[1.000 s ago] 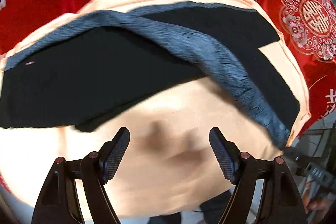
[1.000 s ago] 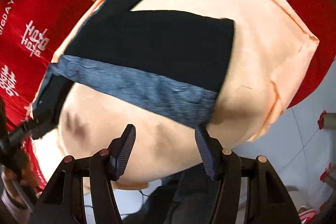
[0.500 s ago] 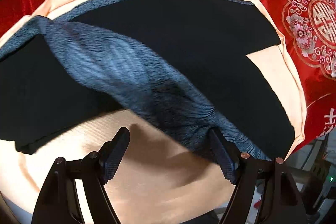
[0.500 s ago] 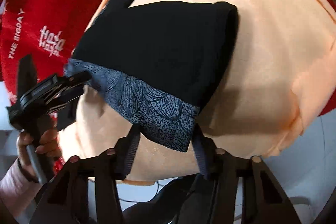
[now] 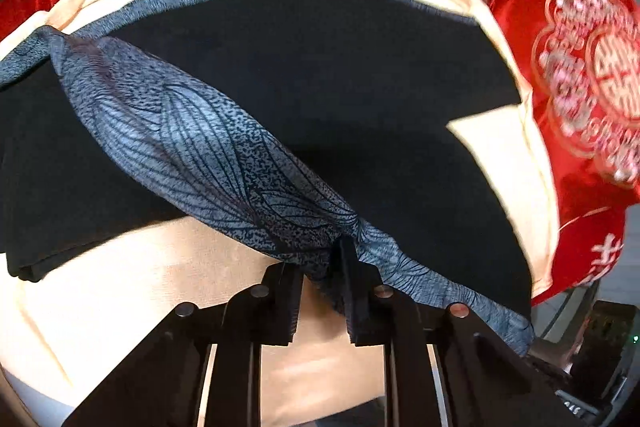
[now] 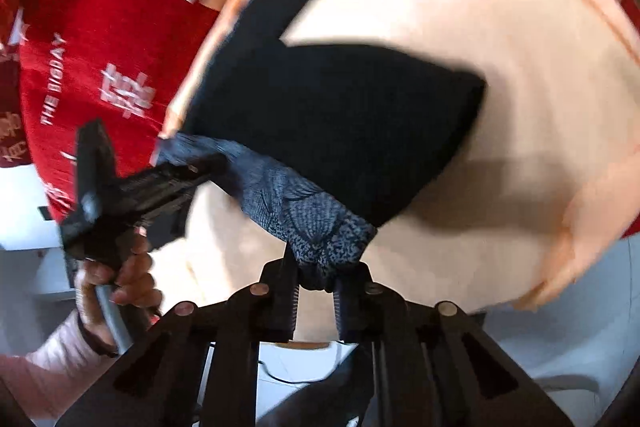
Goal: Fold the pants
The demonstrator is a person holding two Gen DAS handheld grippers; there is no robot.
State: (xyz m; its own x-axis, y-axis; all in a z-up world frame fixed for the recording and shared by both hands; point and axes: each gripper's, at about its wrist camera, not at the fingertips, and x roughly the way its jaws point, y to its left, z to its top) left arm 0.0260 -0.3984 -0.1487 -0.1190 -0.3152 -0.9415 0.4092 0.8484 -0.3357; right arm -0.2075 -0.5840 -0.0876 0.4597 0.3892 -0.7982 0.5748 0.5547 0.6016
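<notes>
Black pants [image 5: 320,75] with a blue leaf-patterned waistband [image 5: 208,163] lie on a peach cloth [image 5: 120,291]. My left gripper [image 5: 320,283] is shut on the waistband and lifts it off the cloth. In the right wrist view my right gripper [image 6: 316,287] is shut on the other end of the waistband [image 6: 312,223], and the black fabric [image 6: 336,123] hangs raised behind it. The left gripper [image 6: 168,183] shows there at the left, held by a hand, clamped on the band's far end.
The peach cloth [image 6: 500,27] covers a rounded surface. A red cover with white characters [image 6: 80,47] lies under it. A red embroidered cushion [image 5: 592,83] sits at the right in the left wrist view. Pale floor [image 6: 560,339] shows below the cloth's edge.
Both grippers have closed on the waistband, which they only straddled before, and have lifted it. The pants' near edge has risen off the peach cloth.
</notes>
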